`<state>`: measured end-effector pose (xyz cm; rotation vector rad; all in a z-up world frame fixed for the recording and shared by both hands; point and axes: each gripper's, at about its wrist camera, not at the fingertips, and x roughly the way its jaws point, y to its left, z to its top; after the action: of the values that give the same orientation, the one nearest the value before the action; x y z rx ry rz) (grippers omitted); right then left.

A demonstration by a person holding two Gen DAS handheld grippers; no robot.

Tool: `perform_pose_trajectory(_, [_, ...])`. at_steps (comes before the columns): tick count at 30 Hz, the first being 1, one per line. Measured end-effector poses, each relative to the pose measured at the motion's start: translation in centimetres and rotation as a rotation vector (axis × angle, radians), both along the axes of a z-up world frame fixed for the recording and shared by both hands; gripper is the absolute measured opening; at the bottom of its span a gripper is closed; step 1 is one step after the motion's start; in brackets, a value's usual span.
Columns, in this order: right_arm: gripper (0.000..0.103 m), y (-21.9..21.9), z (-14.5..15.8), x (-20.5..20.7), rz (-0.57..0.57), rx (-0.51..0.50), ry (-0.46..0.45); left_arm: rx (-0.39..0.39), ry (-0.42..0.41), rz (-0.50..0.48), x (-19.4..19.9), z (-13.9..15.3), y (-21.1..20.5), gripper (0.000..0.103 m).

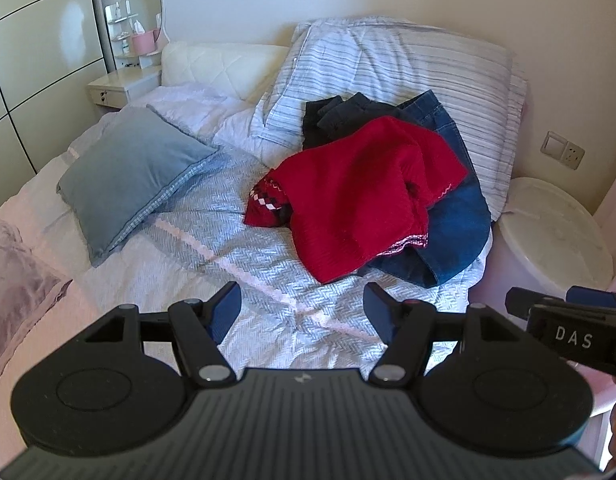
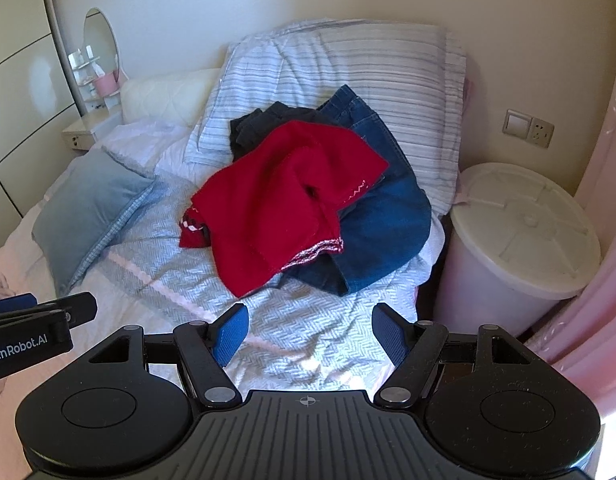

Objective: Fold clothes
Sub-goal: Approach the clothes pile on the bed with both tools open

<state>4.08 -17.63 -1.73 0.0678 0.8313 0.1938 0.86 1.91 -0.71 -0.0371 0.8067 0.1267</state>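
the bed (image 1: 268, 280) is filling the middle of both frames, wearing a pale blue herringbone cover. a blue cushion (image 1: 128, 176) is lying on it at centre left. a folded striped quilt (image 1: 408, 64) is sitting at the top, against the wall. a heap of clothes is resting at centre right: a red sweater (image 1: 348, 200) lying over blue jeans (image 1: 456, 224) and a black garment (image 1: 328, 120).
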Motion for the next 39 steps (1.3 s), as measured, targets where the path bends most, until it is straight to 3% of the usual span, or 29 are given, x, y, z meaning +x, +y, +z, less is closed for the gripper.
perform_pose_trajectory(16, [0.072,-1.7,-1.1,3.8,0.017,-0.002,-0.015,-0.002,0.058,0.019,4.4,-1.6,-1.7,0.064])
perform_pose_trajectory(25, [0.072,-2.8,-1.5,8.2,0.079,0.009,-0.03,-0.008,0.091,0.052,8.4,-2.7,-2.6,0.064])
perform_pose_trajectory(39, [0.072,-4.8,-4.7,17.3,0.147,-0.046,0.049,-0.064,0.115,0.078,15.3,-6.5,-3.1,0.064])
